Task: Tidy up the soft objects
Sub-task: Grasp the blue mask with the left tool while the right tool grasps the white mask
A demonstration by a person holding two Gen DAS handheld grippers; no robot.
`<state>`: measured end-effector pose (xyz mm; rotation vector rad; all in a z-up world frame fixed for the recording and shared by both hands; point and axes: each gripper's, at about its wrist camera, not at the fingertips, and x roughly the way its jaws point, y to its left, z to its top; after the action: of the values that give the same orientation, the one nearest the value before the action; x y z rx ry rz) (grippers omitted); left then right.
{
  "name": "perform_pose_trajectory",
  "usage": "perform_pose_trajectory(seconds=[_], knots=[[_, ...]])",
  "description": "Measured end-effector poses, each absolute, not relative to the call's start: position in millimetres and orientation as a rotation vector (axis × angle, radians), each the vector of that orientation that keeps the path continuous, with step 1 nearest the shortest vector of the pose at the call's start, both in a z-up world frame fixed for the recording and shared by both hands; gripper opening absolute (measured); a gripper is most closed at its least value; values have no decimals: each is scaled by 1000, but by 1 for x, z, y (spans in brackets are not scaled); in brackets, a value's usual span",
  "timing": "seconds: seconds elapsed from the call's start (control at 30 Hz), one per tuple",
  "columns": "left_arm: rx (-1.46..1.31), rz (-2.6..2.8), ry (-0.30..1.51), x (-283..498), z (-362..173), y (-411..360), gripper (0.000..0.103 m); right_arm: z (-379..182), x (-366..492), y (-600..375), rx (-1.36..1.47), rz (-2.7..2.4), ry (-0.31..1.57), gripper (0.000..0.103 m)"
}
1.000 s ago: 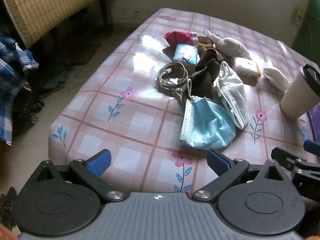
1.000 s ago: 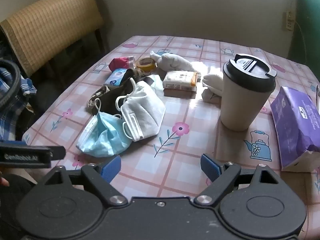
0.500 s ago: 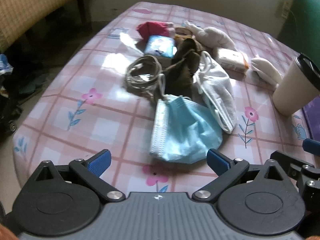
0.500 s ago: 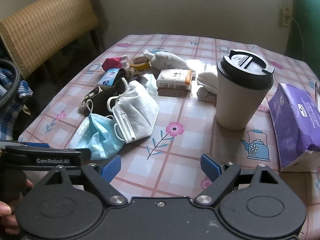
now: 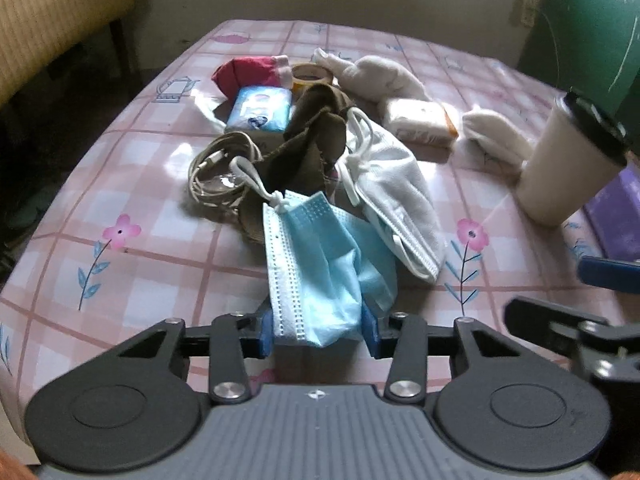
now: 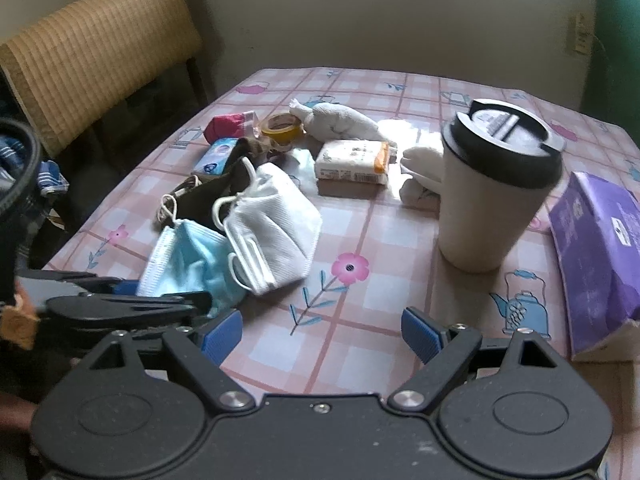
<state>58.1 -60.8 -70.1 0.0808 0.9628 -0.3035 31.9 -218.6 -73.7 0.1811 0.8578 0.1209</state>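
A light blue face mask [image 5: 320, 264] lies at the near end of a pile on the pink checked tablecloth [image 5: 160, 264]. My left gripper [image 5: 318, 332] is closing its jaws around the mask's near edge, and both blue pads touch the bunched fabric. From the right wrist view the blue face mask [image 6: 188, 260] sits just beyond the left gripper's black fingers [image 6: 132, 304]. A white mask [image 5: 396, 192] overlaps it on the right, and a brown cloth [image 5: 312, 140] lies behind. My right gripper [image 6: 322, 334] hovers open over bare cloth with nothing between its pads.
A coiled cable [image 5: 218, 172], a red pouch [image 5: 248, 72], a blue tissue pack [image 5: 260, 110], a tape roll [image 5: 310, 74], white socks [image 5: 380, 78] and a white packet [image 5: 420, 120] crowd the pile. To the right stand a lidded cup [image 6: 492, 200] and a purple pack [image 6: 596, 256]. A woven chair [image 6: 92, 48] stands at the left.
My left gripper moved forward and down to the blue mask, and its jaws went from wide open to closed around the mask's near edge. The right gripper stayed put.
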Motion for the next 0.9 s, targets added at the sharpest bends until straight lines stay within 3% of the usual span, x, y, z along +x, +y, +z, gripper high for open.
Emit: perform_pose_trajectory(seconds=[0.13,0.7,0.77,0.9], knots=[[86,-287,926,49,-58,-48,32,-71,44,-213,165,152,835,101],[29,-150,861,55,-33,-8,31,-103,131,-168,78,211,900,99],[25,-152,857,59,-33,-11,31,-108,135,-174,123,235,908,76],[18,-163,838,57,-30,-12,31,-102,129,-187,183,239,875,56]])
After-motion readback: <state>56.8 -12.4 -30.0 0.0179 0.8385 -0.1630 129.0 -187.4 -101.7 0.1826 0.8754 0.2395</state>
